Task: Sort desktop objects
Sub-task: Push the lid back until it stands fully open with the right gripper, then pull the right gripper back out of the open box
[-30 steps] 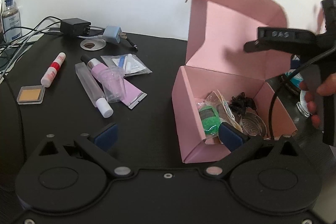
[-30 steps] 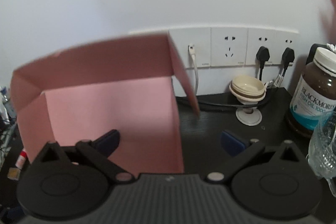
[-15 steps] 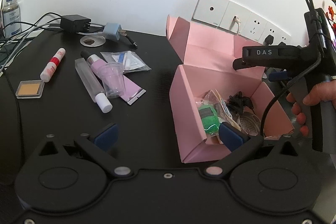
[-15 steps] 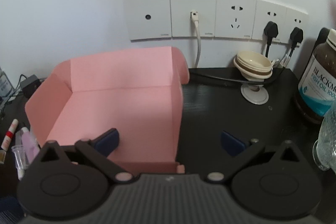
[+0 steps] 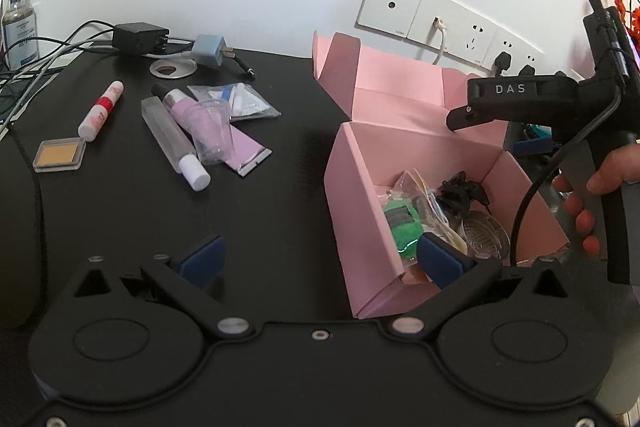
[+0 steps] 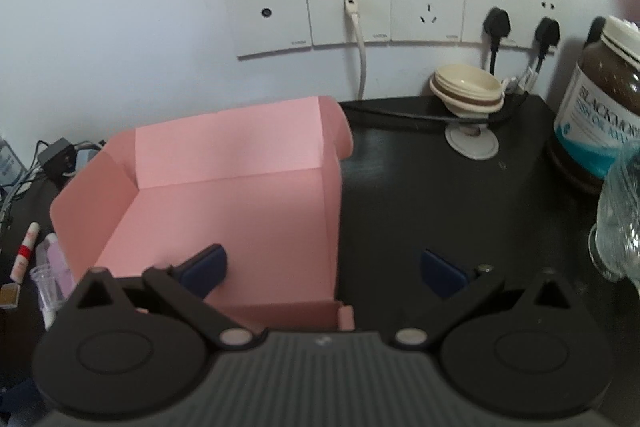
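Observation:
A pink cardboard box [image 5: 360, 203] stands open on the black desk, its lid [image 6: 240, 187] folded flat back toward the wall. Inside lie a green item [image 5: 402, 223], a black clip [image 5: 460, 189] and clear packets. Loose on the desk to the left are a red-and-white tube [image 5: 100, 111], a clear bottle [image 5: 172, 143], a small plastic cup [image 5: 212, 135], a purple sachet [image 5: 244, 151] and an orange compact [image 5: 59, 155]. My left gripper [image 5: 320, 259] is open, straddling the box's near left wall. My right gripper [image 6: 324, 267] is open above the lid, held by a hand [image 5: 588, 199].
Wall sockets [image 6: 392, 11] with plugs run behind the box. A fish-oil jar [image 6: 596, 115], a glass [image 6: 620, 219] and stacked beige lids [image 6: 468, 91] stand at the right. Chargers [image 5: 140, 37] and cables lie at the back left, near a bottle [image 5: 18, 23].
The box lid has swung from upright down flat toward the wall, uncovering the sockets. The right gripper stays over it. The left gripper has hardly moved.

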Demonstrator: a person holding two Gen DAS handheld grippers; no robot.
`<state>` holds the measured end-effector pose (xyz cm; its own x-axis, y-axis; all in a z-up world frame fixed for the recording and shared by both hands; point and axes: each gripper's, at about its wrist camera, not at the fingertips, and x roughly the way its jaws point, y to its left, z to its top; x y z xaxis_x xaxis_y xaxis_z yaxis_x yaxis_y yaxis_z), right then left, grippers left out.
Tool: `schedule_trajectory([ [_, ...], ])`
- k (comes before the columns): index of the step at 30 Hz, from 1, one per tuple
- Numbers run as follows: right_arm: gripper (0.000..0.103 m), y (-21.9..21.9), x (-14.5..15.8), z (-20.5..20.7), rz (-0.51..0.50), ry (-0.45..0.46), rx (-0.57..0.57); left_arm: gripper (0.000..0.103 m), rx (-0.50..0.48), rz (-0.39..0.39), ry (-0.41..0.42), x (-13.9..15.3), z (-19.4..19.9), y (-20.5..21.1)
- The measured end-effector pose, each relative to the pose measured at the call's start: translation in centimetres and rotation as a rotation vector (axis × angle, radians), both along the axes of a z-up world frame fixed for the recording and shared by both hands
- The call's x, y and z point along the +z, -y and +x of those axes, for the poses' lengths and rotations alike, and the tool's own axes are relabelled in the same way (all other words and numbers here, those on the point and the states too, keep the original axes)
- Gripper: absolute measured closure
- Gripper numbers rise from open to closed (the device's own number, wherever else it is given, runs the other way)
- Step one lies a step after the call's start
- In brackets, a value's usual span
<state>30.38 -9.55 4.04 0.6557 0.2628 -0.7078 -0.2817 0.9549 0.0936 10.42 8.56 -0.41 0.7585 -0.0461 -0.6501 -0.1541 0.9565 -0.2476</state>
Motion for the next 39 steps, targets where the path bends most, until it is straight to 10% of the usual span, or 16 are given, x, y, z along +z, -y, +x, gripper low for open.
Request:
schedule_trajectory([
  [39,0.001,-0.2,-1.3,2.8,-0.089,-0.065,-0.021,0.0,-0.009,0.116,-0.032,0.3,-0.3,0.5],
])
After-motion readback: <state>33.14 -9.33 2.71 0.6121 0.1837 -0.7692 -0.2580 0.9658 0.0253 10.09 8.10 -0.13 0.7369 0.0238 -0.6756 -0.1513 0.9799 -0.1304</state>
